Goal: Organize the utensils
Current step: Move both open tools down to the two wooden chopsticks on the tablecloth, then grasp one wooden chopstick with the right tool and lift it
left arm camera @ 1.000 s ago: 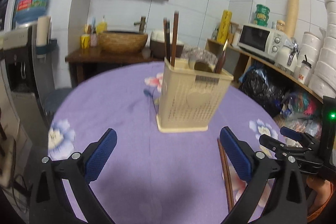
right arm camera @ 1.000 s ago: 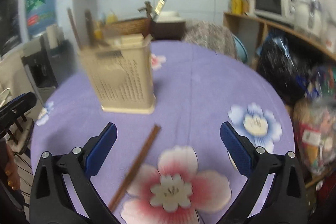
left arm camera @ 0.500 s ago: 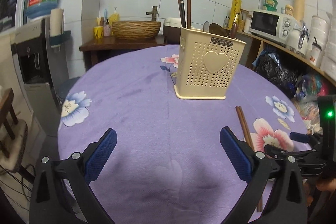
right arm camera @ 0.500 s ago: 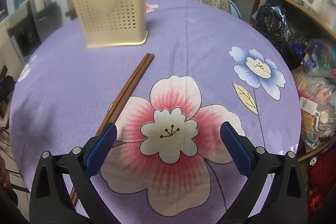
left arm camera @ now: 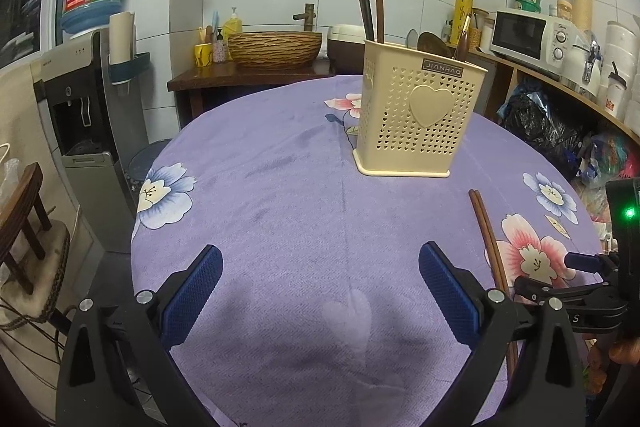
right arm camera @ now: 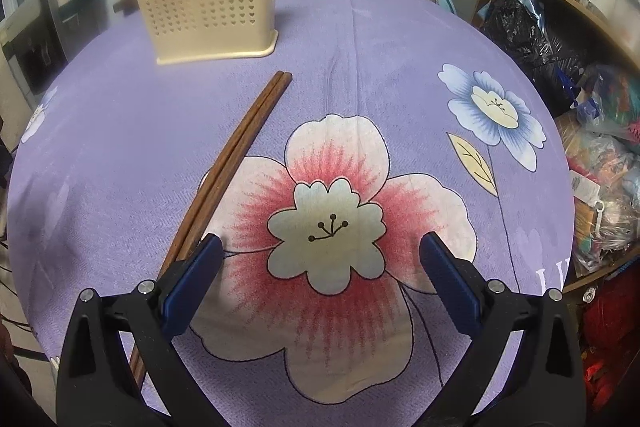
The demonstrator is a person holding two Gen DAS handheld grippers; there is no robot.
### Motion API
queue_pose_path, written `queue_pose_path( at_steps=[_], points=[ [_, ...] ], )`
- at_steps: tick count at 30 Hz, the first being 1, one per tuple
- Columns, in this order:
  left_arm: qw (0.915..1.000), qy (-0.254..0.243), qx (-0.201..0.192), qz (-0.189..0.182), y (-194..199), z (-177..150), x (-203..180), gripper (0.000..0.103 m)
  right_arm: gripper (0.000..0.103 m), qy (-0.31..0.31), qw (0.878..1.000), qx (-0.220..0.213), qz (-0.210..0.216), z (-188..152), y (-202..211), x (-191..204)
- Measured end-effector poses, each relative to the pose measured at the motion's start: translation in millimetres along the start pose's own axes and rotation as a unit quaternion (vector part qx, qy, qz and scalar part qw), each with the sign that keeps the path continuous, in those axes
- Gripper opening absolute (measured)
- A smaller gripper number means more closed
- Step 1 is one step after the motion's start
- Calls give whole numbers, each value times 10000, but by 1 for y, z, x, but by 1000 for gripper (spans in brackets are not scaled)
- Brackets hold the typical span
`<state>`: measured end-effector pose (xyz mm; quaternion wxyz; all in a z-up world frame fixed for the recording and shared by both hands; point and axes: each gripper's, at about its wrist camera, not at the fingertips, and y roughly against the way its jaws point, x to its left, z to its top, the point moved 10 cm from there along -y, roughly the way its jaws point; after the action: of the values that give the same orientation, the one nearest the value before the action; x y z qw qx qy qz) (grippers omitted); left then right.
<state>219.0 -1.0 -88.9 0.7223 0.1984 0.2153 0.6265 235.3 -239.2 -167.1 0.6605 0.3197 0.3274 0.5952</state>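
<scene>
We see a round table under a purple tablecloth [left arm camera: 280, 195] printed with large flowers; the biggest, a pink and red flower [right arm camera: 332, 223], fills the middle of the right wrist view. Toward the far side of the cloth stands a cream utensil holder [left arm camera: 420, 115], upright, perforated with small hearts and bearing one big raised heart on its front. Dark chopsticks [left arm camera: 370, 7] rise out of its left rear corner, and a spoon bowl and other handles, too small for us to name, show above its rim.

On the cloth in front of the holder, near it but apart, lies a pair of brown wooden chopsticks [right arm camera: 236, 151], the two sticks side by side and touching. Their far tips point toward the holder's base; their near ends pass under the right gripper's left finger.

Our left gripper [left arm camera: 320, 291] hangs over bare purple cloth, jaws spread wide and empty. Our right gripper [right arm camera: 320, 275] is likewise released, straddling the pink flower, with the chopsticks just outside its left blue pad [right arm camera: 192, 275], partly hidden behind it.
</scene>
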Motion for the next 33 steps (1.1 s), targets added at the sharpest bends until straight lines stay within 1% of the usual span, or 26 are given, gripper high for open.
queue_pose_path(
  at_steps=[5, 8, 12, 15, 19, 22, 23, 24, 25, 28, 30, 33],
  points=[
    [10000, -63, 1, 23, -1, 0, -4, 98, 97, -36, 10000, 13, 16, 3, -1, 1],
    [10000, -61, -18, 19, 0, 1, -5, 98, 97, -142, 9998, -53, 122, 6, 2, 3],
    [10000, -43, -16, 23, 2, 1, -4, 98, 97, -175, 9994, 31, 311, 7, 0, 10],
    [10000, -55, 2, 24, 3, -1, -4, 98, 97, -95, 9995, 36, 300, 8, -1, 17],
    [10000, -83, 20, 41, 3, -2, -5, 98, 97, 69, 10000, -16, 59, 13, -1, 19],
    [10000, -63, 32, 15, 3, -3, -5, 98, 97, 65, 10000, -6, 76, 12, 0, 15],
    [10000, -62, 37, 14, 3, -3, -6, 98, 97, 26, 10000, 8, 36, 11, 0, 12],
    [10000, -64, 38, 8, 4, -3, -6, 98, 97, 15, 9999, 75, -131, 11, -1, 6],
    [10000, -69, 33, 3, 4, -3, -6, 98, 97, 28, 9997, 129, -195, 11, -4, 4],
    [10000, -87, 23, -21, 5, -2, -8, 98, 97, -208, 9996, 183, 52, 13, -9, 5],
    [9999, -99, 9, -14, 5, -2, -9, 98, 97, -209, 9997, 101, 7, 15, -5, 6],
    [10000, -88, 22, -33, 5, -3, -10, 98, 97, -83, 9999, 137, 21, 12, -1, 10]
  ],
)
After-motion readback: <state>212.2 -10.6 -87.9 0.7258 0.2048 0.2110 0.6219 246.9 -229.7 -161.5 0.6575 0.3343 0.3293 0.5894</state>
